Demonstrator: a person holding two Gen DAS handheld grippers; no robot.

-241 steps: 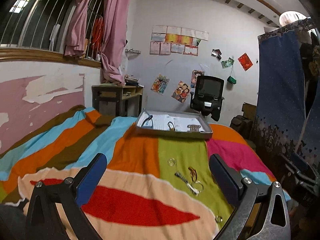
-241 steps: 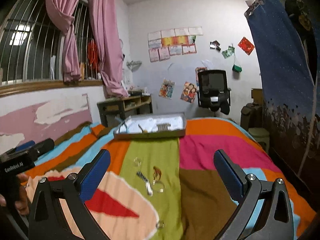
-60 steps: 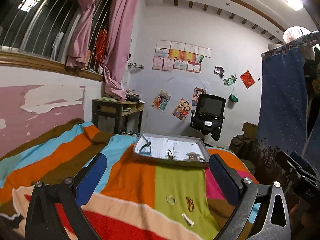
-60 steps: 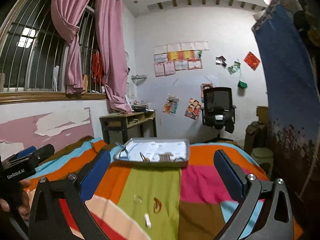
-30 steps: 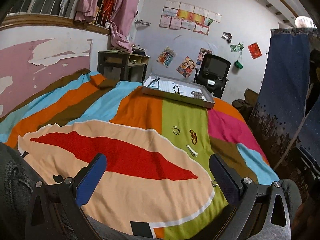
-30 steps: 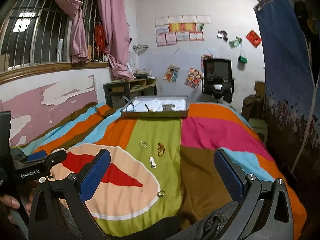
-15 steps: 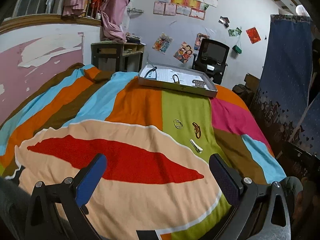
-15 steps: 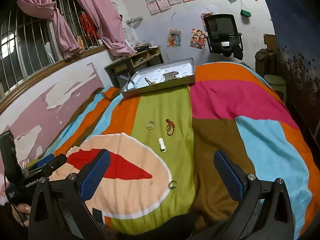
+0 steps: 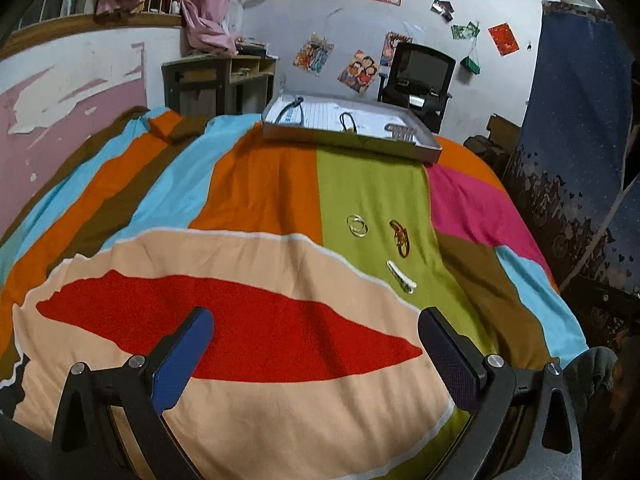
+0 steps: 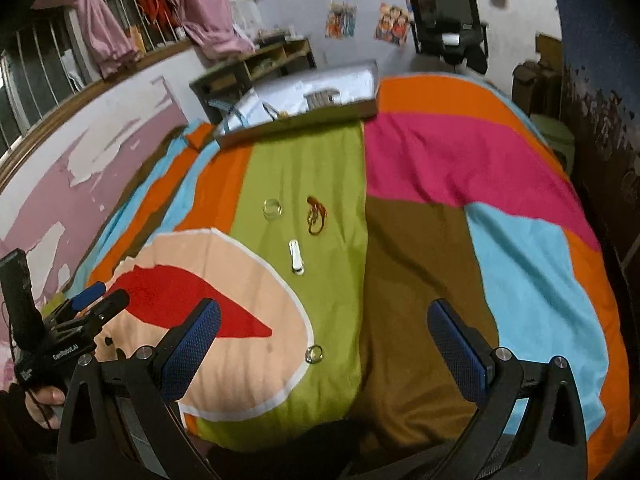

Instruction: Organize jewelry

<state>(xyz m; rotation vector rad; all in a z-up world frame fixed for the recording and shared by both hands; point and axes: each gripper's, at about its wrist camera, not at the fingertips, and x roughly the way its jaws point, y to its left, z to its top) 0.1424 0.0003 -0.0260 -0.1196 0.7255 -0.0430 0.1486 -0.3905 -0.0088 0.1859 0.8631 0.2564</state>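
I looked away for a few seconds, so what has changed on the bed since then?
Both grippers, left and right, pulled back and tilted down; jaws open, empty. A bangle and dark comb-like clip near the white clip are gone from the green stripe. Double ring, gold piece, small ring and tray stayed.

Bedspread (image 9: 260, 184) striped orange, green, blue, brown, pink; gripper fingers (image 10: 192, 344) blue.

Bed cover: you have a many-coloured bedspread (image 9: 260, 184) filling the foreground.
Chair: a black office chair (image 9: 420, 72) stands past the far end of the bed.
Desk: your wooden desk (image 9: 218, 80) sits below pink curtains (image 9: 204, 8).
Wall: posters (image 9: 360, 72), possibly cartoon prints.
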